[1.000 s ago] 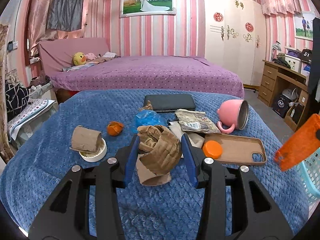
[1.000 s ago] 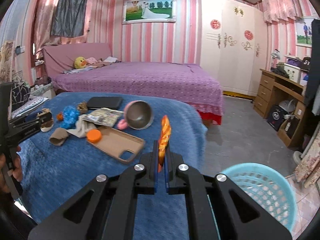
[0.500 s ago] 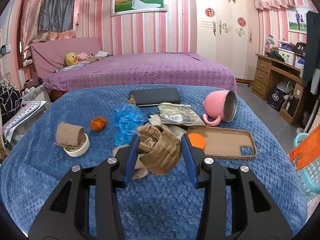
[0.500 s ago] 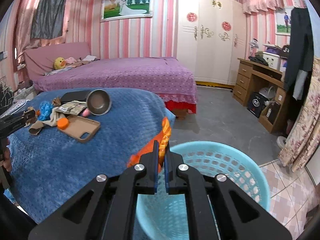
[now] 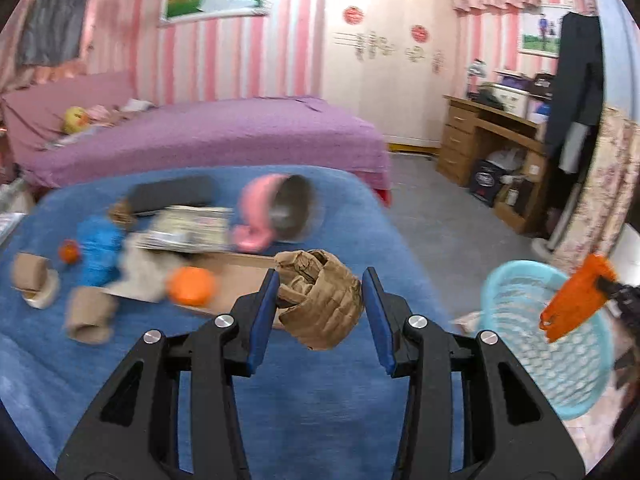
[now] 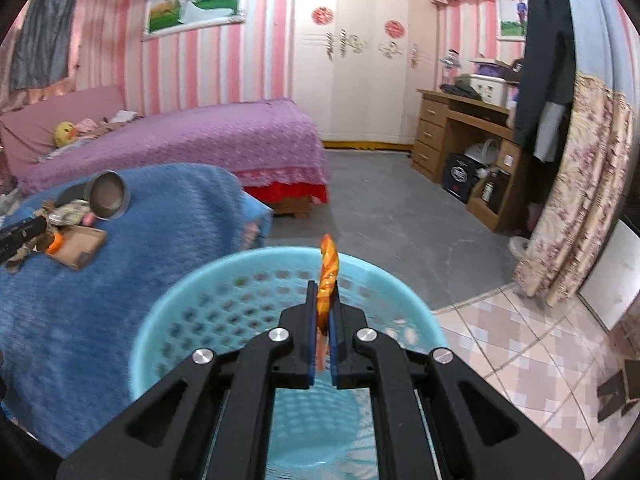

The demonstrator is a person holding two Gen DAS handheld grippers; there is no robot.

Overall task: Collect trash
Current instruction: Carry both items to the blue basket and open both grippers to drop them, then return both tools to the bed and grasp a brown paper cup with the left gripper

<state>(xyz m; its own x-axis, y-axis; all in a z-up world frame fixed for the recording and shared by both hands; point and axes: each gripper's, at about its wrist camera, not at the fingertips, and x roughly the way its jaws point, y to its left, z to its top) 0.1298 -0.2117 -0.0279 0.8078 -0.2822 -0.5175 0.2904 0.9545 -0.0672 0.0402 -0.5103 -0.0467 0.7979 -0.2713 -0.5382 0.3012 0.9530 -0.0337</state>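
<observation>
My left gripper (image 5: 320,280) is shut on a crumpled brown paper wad (image 5: 320,300), held above the blue blanket (image 5: 312,392) near its right edge. My right gripper (image 6: 323,292) is shut on an orange wrapper (image 6: 328,272), held over the open light-blue basket (image 6: 192,300). In the left wrist view the orange wrapper (image 5: 576,300) hangs over the basket (image 5: 560,364) on the floor at the right.
On the blanket lie a pink mug (image 5: 276,212), a brown phone case (image 5: 240,276), an orange lid (image 5: 190,286), a blue bag (image 5: 100,248), cardboard tubes (image 5: 88,314), a printed packet (image 5: 188,228) and a black case (image 5: 172,198). A purple bed (image 6: 192,136) and wooden desk (image 6: 460,128) stand behind.
My left gripper has swung right with the paper wad, toward the blanket's right edge and the basket. My right gripper has moved the orange wrapper further over the basket's opening.
</observation>
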